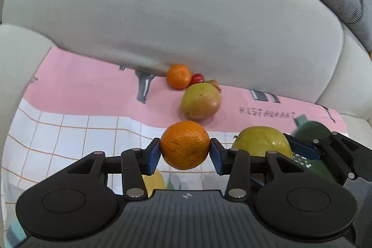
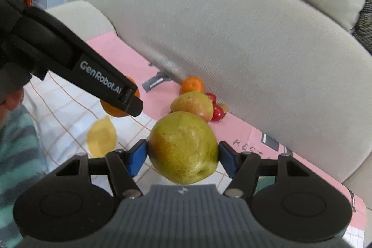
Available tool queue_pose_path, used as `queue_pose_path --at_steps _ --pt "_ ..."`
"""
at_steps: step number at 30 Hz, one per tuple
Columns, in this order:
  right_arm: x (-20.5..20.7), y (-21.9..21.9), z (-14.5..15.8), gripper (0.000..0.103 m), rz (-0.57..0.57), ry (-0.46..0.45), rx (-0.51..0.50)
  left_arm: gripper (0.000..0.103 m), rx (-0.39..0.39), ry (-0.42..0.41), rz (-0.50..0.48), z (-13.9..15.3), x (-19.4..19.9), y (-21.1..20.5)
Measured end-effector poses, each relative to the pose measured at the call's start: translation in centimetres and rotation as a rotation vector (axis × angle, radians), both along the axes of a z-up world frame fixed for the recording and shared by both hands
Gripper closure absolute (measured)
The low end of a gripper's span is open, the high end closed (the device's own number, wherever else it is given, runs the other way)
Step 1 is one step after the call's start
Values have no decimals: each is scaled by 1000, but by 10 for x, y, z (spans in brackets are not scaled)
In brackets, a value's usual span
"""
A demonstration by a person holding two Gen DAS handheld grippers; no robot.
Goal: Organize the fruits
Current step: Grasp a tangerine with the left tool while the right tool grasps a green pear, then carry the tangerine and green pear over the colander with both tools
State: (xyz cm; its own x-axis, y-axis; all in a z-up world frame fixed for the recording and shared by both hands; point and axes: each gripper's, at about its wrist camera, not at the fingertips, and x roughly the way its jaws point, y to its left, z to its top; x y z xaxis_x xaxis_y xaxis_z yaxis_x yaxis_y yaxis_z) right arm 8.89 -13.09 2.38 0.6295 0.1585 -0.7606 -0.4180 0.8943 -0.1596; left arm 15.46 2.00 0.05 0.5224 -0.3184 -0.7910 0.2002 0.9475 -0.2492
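Sofa cushions (image 1: pixel 186 15) fill the whole background, and the seat is covered with a pink and white checked cloth (image 1: pixel 69 90) where the fruit is spread out, so no table on this one. Right now I've got both hands loaded: the left tool (image 1: pixel 185 145) is clamped on an orange (image 1: pixel 185 145), blue pads pressed into each side, and the right tool (image 2: pixel 183 152) is squeezed onto a green pear (image 2: pixel 183 150) the same way. Both fruits look clear of the cloth, so I'd call this the carry step, pick done and placing not done. Left behind against the back cushion are a smaller orange (image 1: pixel 179 76), another pear (image 1: pixel 200 101) with a reddish blush, and a couple of little red fruits (image 2: pixel 215 109), cherry tomatoes maybe, too small to tell. There's also a yellow lemon-looking shape (image 2: pixel 101 137) on the cloth, could just be a print. I can't see a bowl or basket in either view, so next I need to find the drop spot, keep both grips steady, and lower gently before letting go, since round fruit will roll on soft fabric.
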Motion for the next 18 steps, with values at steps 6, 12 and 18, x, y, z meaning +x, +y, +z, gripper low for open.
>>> queue_pose_path --at_steps 6,12,18 --pt "-29 -20 20 39 -43 -37 14 52 11 -35 -51 22 -24 -21" --pt "-51 -44 28 39 -101 -53 20 52 22 -53 -124 36 -46 -47" --pt "-66 -68 30 39 -154 -49 18 52 50 -73 -215 43 -64 -82"
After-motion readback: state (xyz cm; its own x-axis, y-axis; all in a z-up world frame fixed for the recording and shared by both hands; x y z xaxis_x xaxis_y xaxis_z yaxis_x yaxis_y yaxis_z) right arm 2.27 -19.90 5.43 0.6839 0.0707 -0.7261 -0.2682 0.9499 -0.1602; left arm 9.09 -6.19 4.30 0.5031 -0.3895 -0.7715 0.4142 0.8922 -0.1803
